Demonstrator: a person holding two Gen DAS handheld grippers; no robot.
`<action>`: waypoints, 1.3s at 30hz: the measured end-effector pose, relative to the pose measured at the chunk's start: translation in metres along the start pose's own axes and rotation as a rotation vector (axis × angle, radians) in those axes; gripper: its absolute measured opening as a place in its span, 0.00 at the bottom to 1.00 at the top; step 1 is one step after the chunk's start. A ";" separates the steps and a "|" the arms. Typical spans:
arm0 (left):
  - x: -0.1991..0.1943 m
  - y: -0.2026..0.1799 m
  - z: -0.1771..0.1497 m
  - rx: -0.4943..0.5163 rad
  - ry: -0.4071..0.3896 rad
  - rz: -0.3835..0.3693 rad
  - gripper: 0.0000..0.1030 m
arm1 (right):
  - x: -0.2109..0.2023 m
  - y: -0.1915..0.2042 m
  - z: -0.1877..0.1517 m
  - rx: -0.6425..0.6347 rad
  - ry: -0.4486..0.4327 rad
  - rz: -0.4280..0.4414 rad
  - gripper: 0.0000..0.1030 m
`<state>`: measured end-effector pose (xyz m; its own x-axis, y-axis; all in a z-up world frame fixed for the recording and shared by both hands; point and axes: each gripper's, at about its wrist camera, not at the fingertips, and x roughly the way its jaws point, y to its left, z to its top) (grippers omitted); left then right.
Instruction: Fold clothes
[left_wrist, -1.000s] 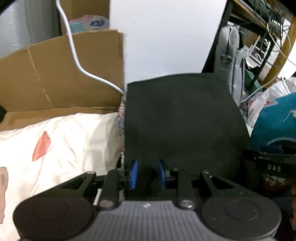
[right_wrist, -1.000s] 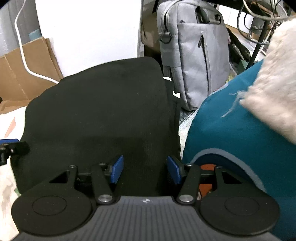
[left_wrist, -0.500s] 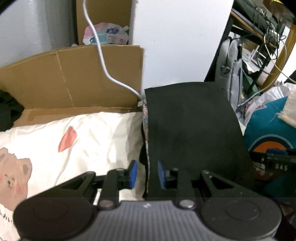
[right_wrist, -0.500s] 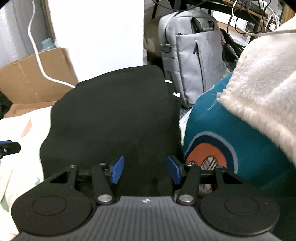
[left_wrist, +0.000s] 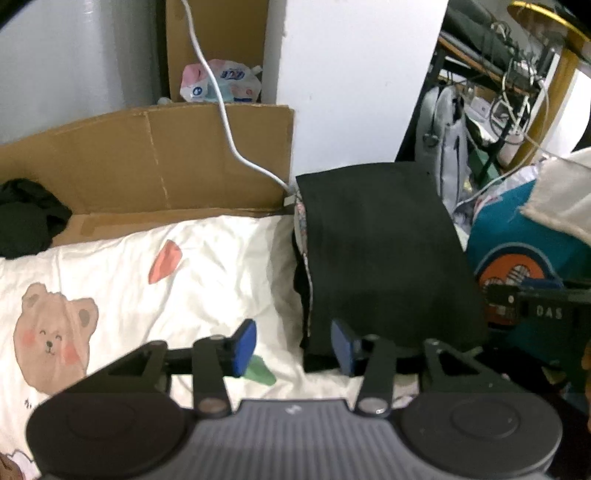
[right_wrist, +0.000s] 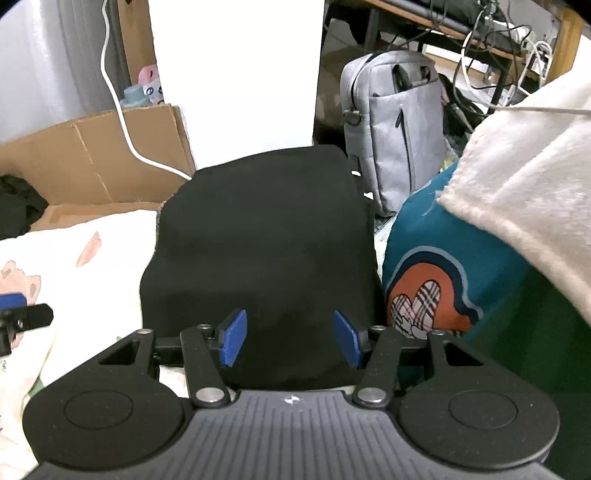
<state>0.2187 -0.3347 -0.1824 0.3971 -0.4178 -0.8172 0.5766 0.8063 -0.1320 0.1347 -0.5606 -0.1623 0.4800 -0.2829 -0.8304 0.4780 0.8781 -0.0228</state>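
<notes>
A folded black garment (left_wrist: 380, 251) lies flat on top of a small pile at the right edge of the bed. My left gripper (left_wrist: 293, 347) hovers above its near left corner. Its jaws are opening, the blue pads stand apart from the cloth, and only the garment's edge lies below the gap. In the right wrist view the same black garment (right_wrist: 266, 236) lies beneath my right gripper (right_wrist: 290, 338), which is open and clear of the cloth. The right gripper's finger (left_wrist: 532, 310) shows at the right of the left wrist view.
A white bear-print sheet (left_wrist: 110, 295) covers the bed on the left. A teal printed garment (right_wrist: 443, 280) and a cream fleece (right_wrist: 517, 177) lie right of the pile. Cardboard (left_wrist: 147, 166), a white cable (left_wrist: 229, 140), a grey backpack (right_wrist: 391, 118) and dark clothing (left_wrist: 26, 218) stand behind.
Both grippers have drawn back and up from the black garment, which now looks smaller. The left jaws, shut on its edge before, have widened and let it go.
</notes>
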 end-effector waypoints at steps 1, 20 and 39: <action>-0.005 0.002 -0.001 -0.005 0.000 0.000 0.54 | -0.005 0.001 -0.001 0.010 0.001 0.003 0.57; -0.121 0.045 -0.014 0.051 -0.046 0.102 1.00 | -0.106 0.029 0.003 -0.031 0.032 0.103 0.97; -0.205 0.061 -0.034 -0.010 -0.133 0.107 1.00 | -0.206 0.040 -0.035 -0.126 -0.012 0.146 1.00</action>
<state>0.1477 -0.1858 -0.0417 0.5475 -0.3805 -0.7453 0.5189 0.8531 -0.0544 0.0289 -0.4541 -0.0121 0.5466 -0.1531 -0.8233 0.3071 0.9513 0.0270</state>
